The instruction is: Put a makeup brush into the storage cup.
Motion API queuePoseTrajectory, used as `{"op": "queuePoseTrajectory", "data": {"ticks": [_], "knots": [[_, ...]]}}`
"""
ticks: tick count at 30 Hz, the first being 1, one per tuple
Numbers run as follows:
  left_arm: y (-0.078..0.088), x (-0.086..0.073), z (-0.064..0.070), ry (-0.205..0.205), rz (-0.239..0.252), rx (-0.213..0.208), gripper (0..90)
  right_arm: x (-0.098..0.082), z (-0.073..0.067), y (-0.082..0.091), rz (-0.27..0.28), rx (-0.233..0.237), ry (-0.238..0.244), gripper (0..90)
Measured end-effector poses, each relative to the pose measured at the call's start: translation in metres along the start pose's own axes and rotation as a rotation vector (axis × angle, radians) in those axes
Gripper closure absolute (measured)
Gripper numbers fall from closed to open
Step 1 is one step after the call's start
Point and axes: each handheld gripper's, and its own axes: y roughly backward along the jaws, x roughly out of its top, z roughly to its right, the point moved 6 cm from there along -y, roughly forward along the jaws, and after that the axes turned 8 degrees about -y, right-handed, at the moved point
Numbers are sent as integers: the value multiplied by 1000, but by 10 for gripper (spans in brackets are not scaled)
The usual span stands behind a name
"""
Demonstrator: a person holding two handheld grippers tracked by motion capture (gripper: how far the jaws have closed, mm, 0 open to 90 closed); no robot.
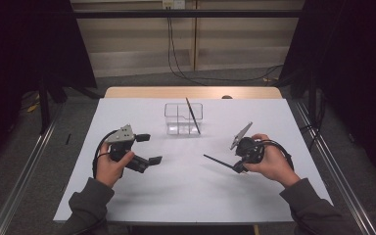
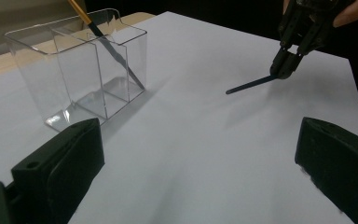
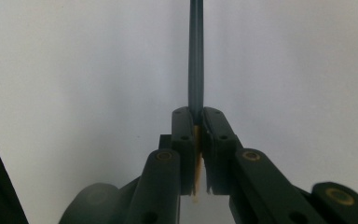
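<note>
A clear plastic organizer (image 1: 183, 119) (image 2: 37, 60) with several compartments stands at the table's far middle. A thin dark pencil-like stick (image 1: 192, 115) (image 2: 107, 44) with a golden upper end leans inside it. My right gripper (image 1: 237, 168) (image 2: 284, 65) (image 3: 199, 116) is shut on a second dark stick (image 1: 218, 161) (image 2: 251, 85) (image 3: 196, 56). That stick points left, toward the table's middle, low over the surface, and its light wooden end shows between the jaws. My left gripper (image 1: 150, 149) (image 2: 198, 177) is open and holds nothing, left of the organizer's front.
The white table top (image 1: 191, 191) has a wooden strip (image 1: 191, 92) along its far edge. Cables hang down the back wall onto the floor. Metal rails run along both sides of the table.
</note>
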Motion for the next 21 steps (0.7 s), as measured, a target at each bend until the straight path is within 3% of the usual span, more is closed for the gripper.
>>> {"op": "queuePoseTrajectory", "data": {"ticks": [2,3,5,12,19,20,21], "knots": [[-2,1,0,-5,-10,-6,9,2,-2,1,1,7,-14,841],[-4,3,0,-6,-8,-10,9,2,-1,1,-1,6,9,841],[-8,5,1,-17,-20,-19,9,3,-2,1,1,8,-2,841],[-17,14,4,-42,-43,-50,7,8,-8,0,-13,6,37,841],[-22,20,5,-40,-67,-75,4,14,-14,0,-19,9,72,841],[-24,21,6,-42,-59,-92,4,15,-16,0,-17,8,54,841],[-25,22,7,-37,-63,-92,4,16,-15,-1,-13,5,77,841]]}}
